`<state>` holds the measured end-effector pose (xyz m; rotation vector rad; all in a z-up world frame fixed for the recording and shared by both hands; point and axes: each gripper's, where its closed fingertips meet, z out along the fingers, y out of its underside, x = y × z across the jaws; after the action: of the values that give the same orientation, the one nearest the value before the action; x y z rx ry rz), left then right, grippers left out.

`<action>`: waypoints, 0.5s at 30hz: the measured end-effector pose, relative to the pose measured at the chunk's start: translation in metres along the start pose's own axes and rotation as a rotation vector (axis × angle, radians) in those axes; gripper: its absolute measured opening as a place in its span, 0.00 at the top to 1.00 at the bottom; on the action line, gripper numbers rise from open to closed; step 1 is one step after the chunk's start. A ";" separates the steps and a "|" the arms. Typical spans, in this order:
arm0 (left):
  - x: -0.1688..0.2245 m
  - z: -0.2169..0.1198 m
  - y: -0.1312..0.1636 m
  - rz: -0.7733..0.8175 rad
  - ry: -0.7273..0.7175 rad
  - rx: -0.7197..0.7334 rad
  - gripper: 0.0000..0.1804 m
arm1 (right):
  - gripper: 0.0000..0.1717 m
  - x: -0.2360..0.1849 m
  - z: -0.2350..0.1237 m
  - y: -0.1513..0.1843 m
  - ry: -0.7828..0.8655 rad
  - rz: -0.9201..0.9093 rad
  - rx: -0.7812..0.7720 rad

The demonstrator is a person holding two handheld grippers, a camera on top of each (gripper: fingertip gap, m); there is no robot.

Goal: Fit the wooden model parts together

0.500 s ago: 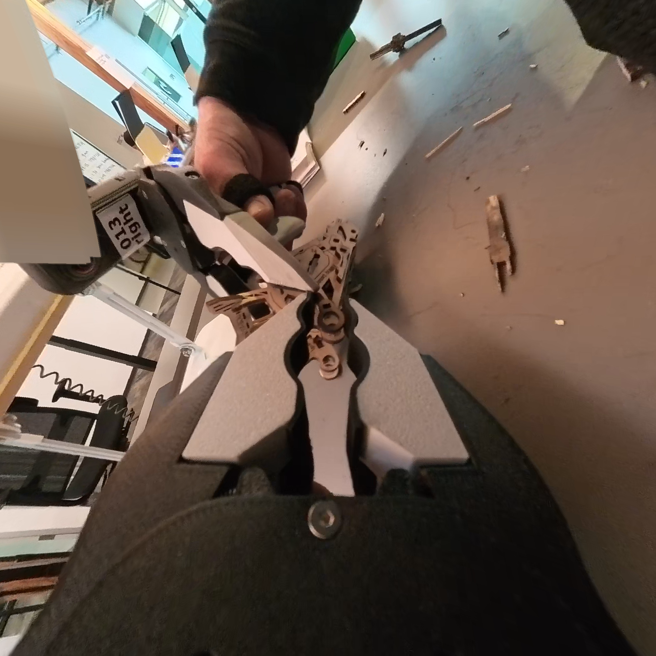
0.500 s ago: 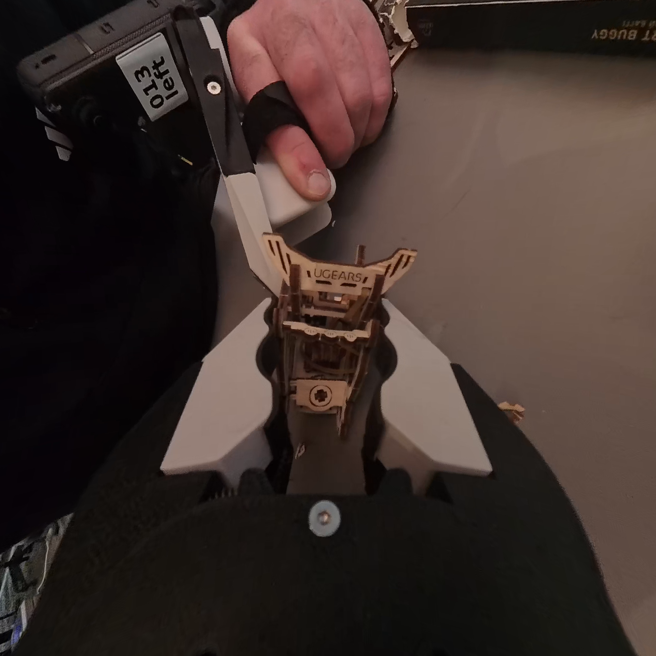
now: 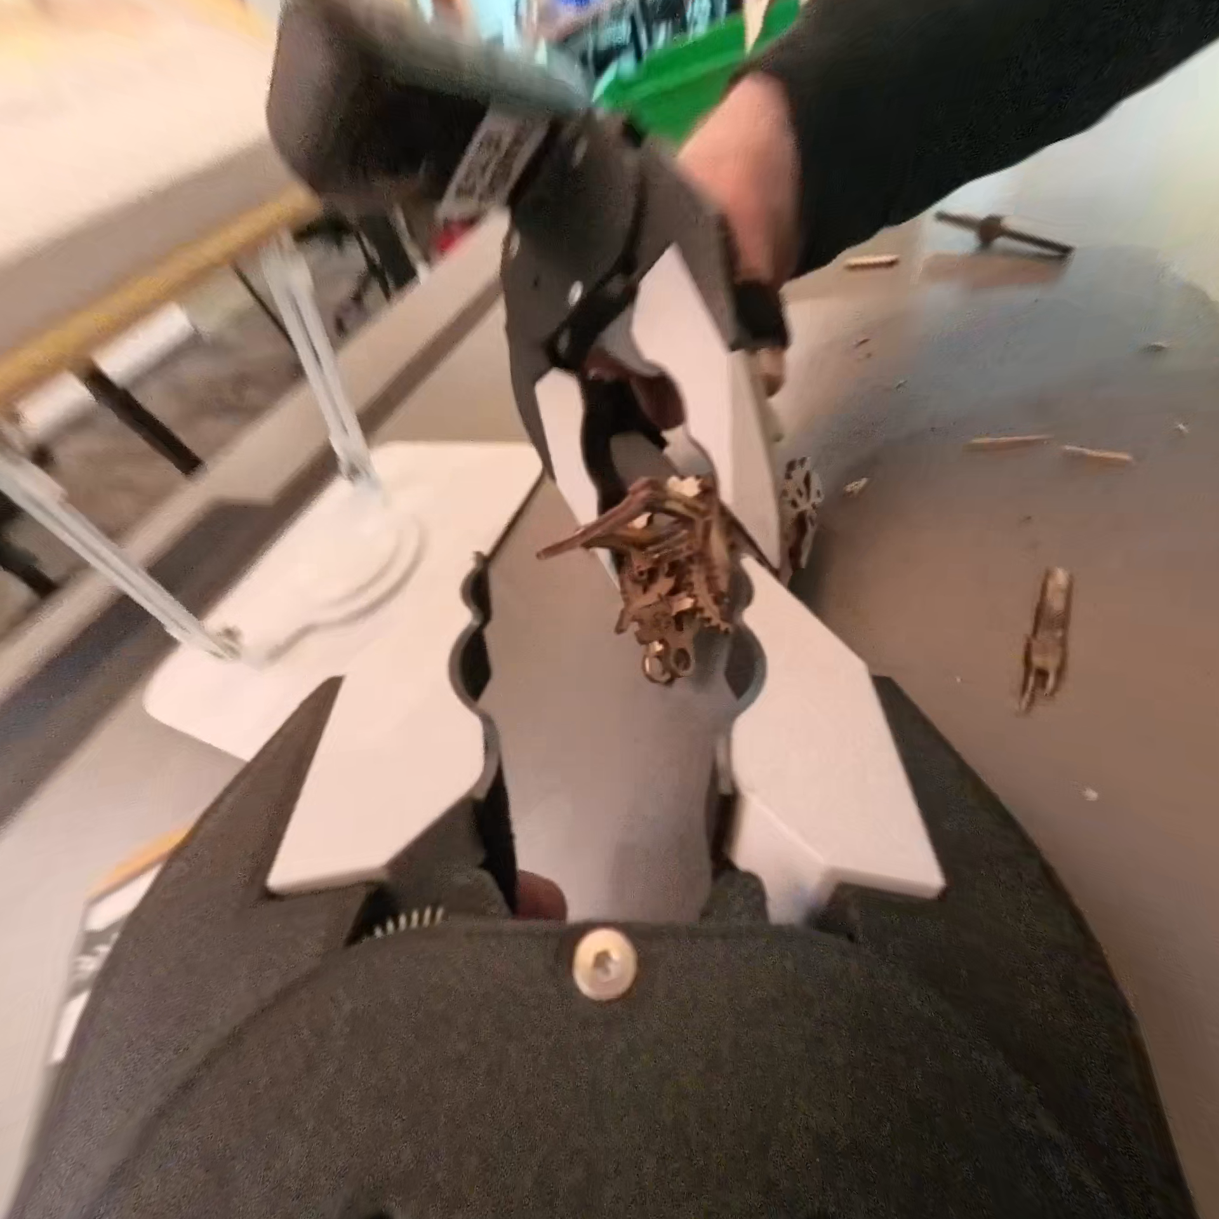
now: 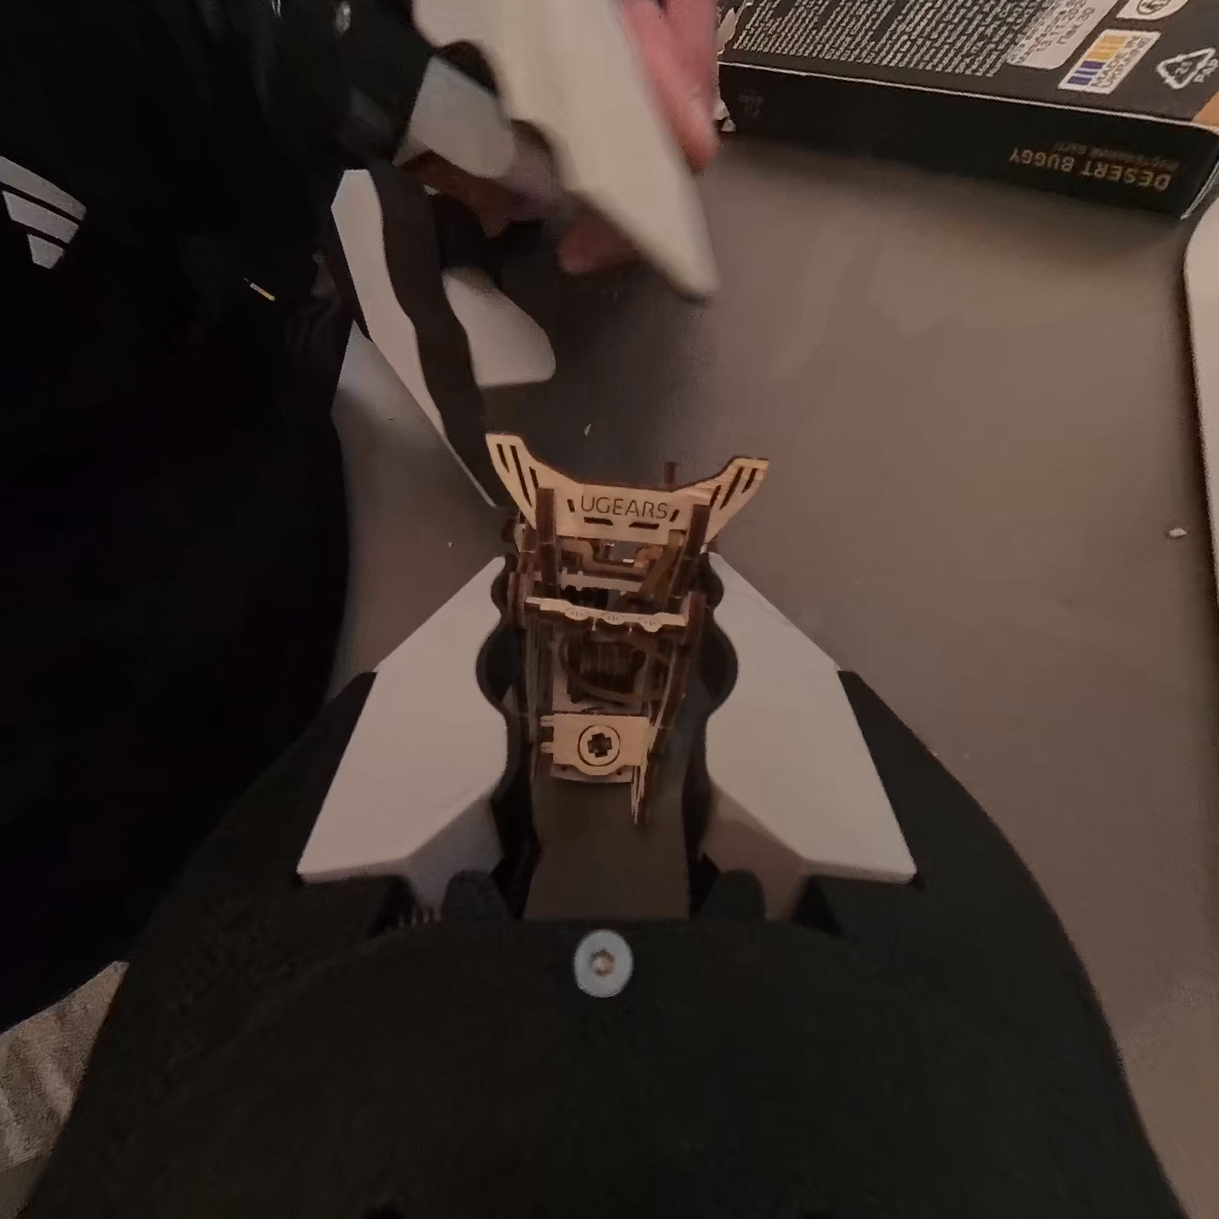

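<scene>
Wooden parts first: you have one assembled wooden model, and it sits clamped between the jaws of your right gripper, whose pale fingers press on both its sides while its winged front plate points away from you. From the left wrist view the same model hangs in those jaws just ahead of your left gripper, close to its right-hand fingertip; whether it touches that fingertip cannot be told through the blur. Your left gripper's jaws stand wide apart, and its fingers close on nothing.

Loose on the counter you have one forked wooden piece, one lacy flat piece just beside the right gripper's finger, about four thin sticks, one dark rod with a cross piece, and a scatter of chips. One dark printed box lies at the far edge.

That counter is grey and matte. Beyond it the room shows a white stand base carrying clear rods, plus a wood-edged table, all smeared by motion.

Your right hand, in a dark sleeve, reaches in from the upper right, a black strap over one finger. Your left hand grips its tool high above the model.
</scene>
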<state>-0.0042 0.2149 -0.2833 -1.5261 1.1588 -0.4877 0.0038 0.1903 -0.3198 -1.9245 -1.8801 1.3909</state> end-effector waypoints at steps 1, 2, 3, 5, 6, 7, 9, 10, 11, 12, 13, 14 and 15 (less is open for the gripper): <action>0.002 0.007 0.004 -0.044 0.034 -0.042 0.58 | 0.71 0.000 0.001 0.000 0.007 -0.007 0.001; 0.005 0.011 0.007 -0.067 0.064 -0.073 0.59 | 0.71 0.000 0.001 0.000 0.012 -0.014 0.002; 0.007 0.014 0.009 -0.102 0.098 -0.086 0.61 | 0.71 0.000 0.001 0.000 0.021 -0.028 -0.002; 0.016 0.017 0.013 -0.205 0.221 -0.121 0.64 | 0.71 -0.001 0.001 0.002 0.040 -0.059 -0.014; 0.018 0.018 0.014 -0.230 0.261 -0.130 0.64 | 0.71 -0.002 0.002 0.002 0.047 -0.074 -0.018; 0.021 0.019 0.014 -0.248 0.296 -0.138 0.65 | 0.71 -0.003 0.002 0.003 0.053 -0.085 -0.022; 0.027 0.020 0.015 -0.277 0.365 -0.147 0.68 | 0.71 -0.003 0.002 0.004 0.065 -0.110 -0.029; 0.029 0.021 0.015 -0.285 0.388 -0.147 0.68 | 0.71 -0.004 0.002 0.005 0.073 -0.126 -0.035; 0.032 0.021 0.016 -0.291 0.415 -0.146 0.71 | 0.71 -0.004 0.002 0.006 0.084 -0.145 -0.044; 0.034 0.020 0.016 -0.298 0.431 -0.152 0.71 | 0.71 -0.004 0.003 0.006 0.094 -0.161 -0.051; 0.034 0.020 0.016 -0.289 0.432 -0.150 0.71 | 0.71 -0.004 0.003 0.006 0.102 -0.173 -0.056; 0.034 0.020 0.016 -0.288 0.433 -0.151 0.71 | 0.71 -0.003 0.003 0.006 0.107 -0.179 -0.058; 0.034 0.020 0.017 -0.287 0.433 -0.151 0.71 | 0.71 -0.003 0.003 0.006 0.112 -0.179 -0.058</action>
<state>0.0200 0.1978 -0.3138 -1.7828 1.3318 -0.9797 0.0073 0.1849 -0.3238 -1.7674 -2.0036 1.1659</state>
